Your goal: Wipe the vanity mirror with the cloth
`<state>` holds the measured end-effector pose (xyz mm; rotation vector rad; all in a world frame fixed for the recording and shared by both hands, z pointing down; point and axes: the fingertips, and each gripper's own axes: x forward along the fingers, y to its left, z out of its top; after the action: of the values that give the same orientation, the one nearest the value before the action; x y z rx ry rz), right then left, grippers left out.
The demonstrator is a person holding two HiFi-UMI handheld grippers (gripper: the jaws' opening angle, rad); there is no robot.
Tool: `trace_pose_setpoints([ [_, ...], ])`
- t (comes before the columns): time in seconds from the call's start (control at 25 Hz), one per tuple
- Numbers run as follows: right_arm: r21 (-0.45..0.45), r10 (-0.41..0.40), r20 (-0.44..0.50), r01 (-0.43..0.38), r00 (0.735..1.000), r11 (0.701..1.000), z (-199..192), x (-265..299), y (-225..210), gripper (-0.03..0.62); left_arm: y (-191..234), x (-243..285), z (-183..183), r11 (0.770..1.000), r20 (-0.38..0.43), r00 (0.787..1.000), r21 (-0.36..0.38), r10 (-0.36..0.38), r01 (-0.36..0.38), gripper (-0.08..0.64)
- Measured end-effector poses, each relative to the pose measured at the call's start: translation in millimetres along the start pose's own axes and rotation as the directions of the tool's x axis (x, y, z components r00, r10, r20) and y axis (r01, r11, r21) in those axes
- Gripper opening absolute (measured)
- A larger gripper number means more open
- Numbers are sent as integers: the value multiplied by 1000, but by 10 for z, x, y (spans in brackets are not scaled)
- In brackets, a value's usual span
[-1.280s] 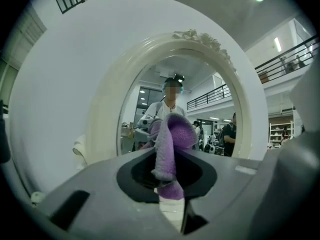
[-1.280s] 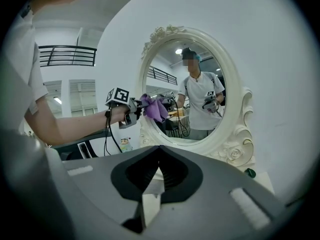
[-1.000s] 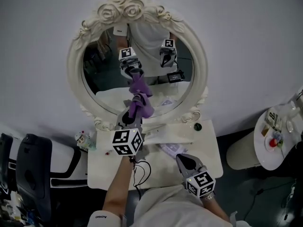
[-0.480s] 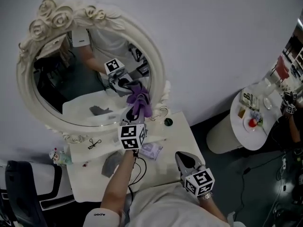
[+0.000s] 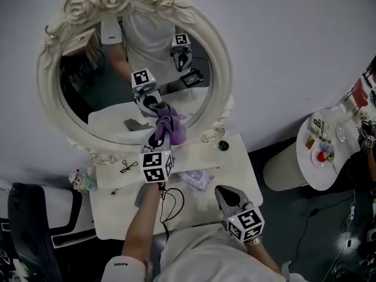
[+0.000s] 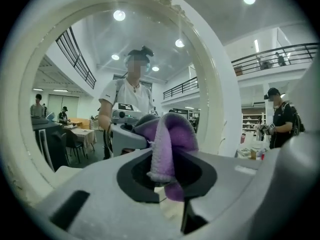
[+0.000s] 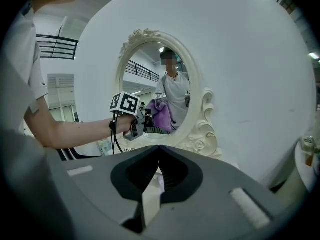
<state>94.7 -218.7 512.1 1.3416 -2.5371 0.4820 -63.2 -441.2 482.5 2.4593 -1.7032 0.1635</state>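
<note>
My left gripper (image 5: pixel 160 141) clamped on purple cloth (image 5: pixel 169 127). Cloth meets own reflection at lower glass of vanity mirror (image 5: pixel 100 96), upper left of frame. Right gripper (image 5: pixel 225 196) pinched empty, lower right. Wiping seemingly mid-way; how much glass left, can't judge.

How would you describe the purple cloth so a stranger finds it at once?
Find the oval mirror with the cream rose-carved frame above the white table. Before the bottom of its glass, the left gripper pinches a fluffy purple cloth. Nothing else there is soft and vivid purple.
</note>
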Motion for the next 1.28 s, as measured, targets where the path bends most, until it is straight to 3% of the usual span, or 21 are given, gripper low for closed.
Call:
trace_pose_setpoints([
  [0.2,-8,61,-7,-61,998,998,15,215,343,6,713,-413,-82,994,-14,994,5,113,-113,63],
  [0.4,-29,118,-17,-119,993,992,30,405,647,6,1396,-797,-156,973,-31,973,11,230,-230,63],
  [0.72,-43,156,-35,-157,987,987,26,534,872,6,1993,-1166,-144,942,-27,942,-13,335,-335,63],
  [0.88,-37,156,-36,-157,987,987,11,530,826,6,1907,-1190,-153,942,-9,942,-36,335,-335,63],
  [1.28,-31,129,-38,-130,991,991,-18,337,411,6,632,-620,-326,987,-3,990,-67,143,-143,63],
])
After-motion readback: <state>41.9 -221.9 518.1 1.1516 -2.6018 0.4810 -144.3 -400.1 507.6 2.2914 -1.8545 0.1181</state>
